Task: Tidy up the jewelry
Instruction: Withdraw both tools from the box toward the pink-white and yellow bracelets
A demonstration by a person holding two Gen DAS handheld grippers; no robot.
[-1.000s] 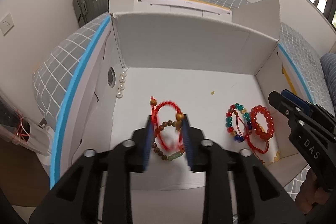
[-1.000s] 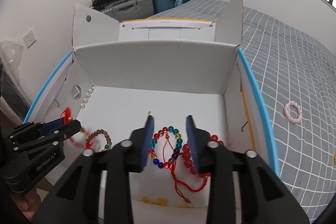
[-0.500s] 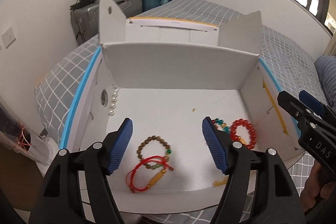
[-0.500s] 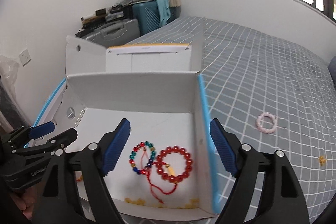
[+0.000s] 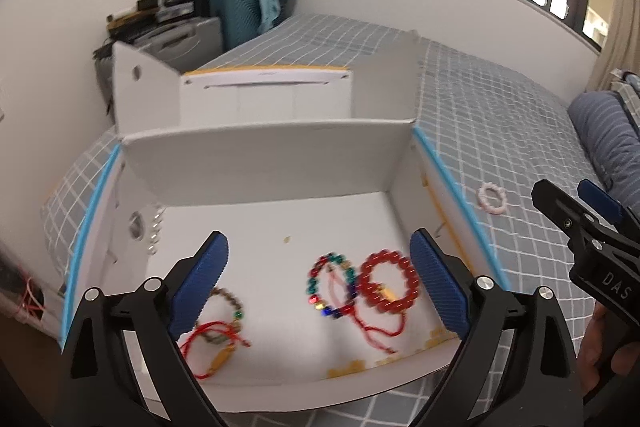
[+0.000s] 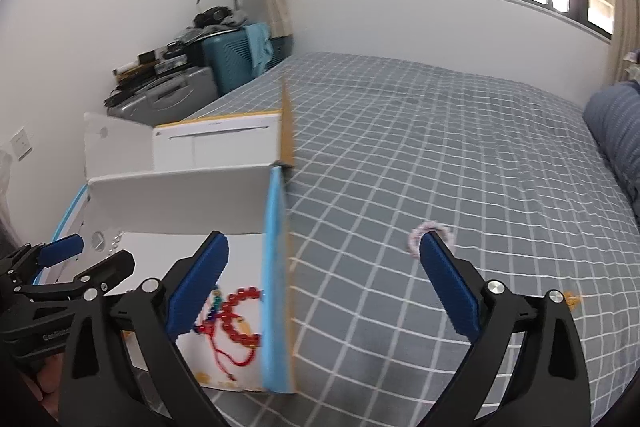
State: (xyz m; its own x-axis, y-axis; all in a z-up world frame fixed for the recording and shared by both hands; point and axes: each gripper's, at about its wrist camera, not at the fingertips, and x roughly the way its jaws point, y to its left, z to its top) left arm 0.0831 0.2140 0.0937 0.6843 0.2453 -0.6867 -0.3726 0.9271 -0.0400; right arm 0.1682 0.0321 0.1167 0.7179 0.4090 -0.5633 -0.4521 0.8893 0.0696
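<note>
An open white box (image 5: 280,163) with blue edges sits on the bed. Inside lie a red bead bracelet (image 5: 390,281), a multicolour bead bracelet (image 5: 332,285), a brown bead bracelet with a red cord (image 5: 218,335) and a pearl strand (image 5: 156,231). My left gripper (image 5: 318,287) is open and empty above the box's front. My right gripper (image 6: 322,289) is open and empty, straddling the box's right wall (image 6: 276,267). A pink bracelet (image 6: 430,233) lies on the bedspread just beyond its right finger; it also shows in the left wrist view (image 5: 492,198).
A grey checked bedspread (image 6: 440,147) stretches to the right. A small yellow piece (image 6: 572,299) lies on it at the right. Suitcases (image 6: 192,91) are stacked in the far corner. A blue pillow (image 6: 616,131) lies at the right edge.
Both grippers opened wide and drew back from the box. The left one let go of the red cord and brown bracelet. The right one swung right, towards the pink bracelet.
</note>
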